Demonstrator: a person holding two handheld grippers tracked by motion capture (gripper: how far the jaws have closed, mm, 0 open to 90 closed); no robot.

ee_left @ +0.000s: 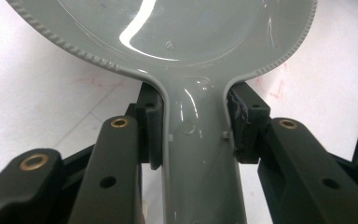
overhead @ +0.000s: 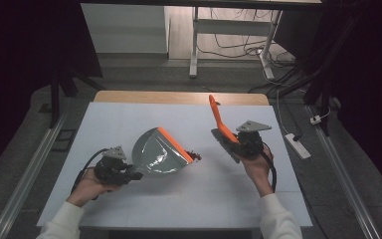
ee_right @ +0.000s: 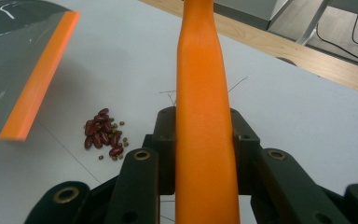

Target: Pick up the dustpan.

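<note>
A grey dustpan (overhead: 156,152) with an orange lip (overhead: 175,144) rests on the white table top (overhead: 129,119), its lip facing right. My left gripper (overhead: 132,175) is shut on the dustpan's grey handle (ee_left: 198,154), jaws pressed on both sides. An orange hand brush (overhead: 221,122) slants up and away at the right. My right gripper (overhead: 238,144) is shut on the brush handle (ee_right: 205,130). A small pile of red beans and green seeds (ee_right: 103,134) lies on the table just off the lip's near corner; the pile of beans (overhead: 195,156) sits between dustpan and brush.
The table's wooden far edge (overhead: 179,97) lies behind the white top. A white desk leg (overhead: 194,45) and cables (overhead: 238,47) stand on the floor beyond. A power strip (overhead: 298,145) lies on the floor to the right. Metal rails (overhead: 30,169) run along both sides.
</note>
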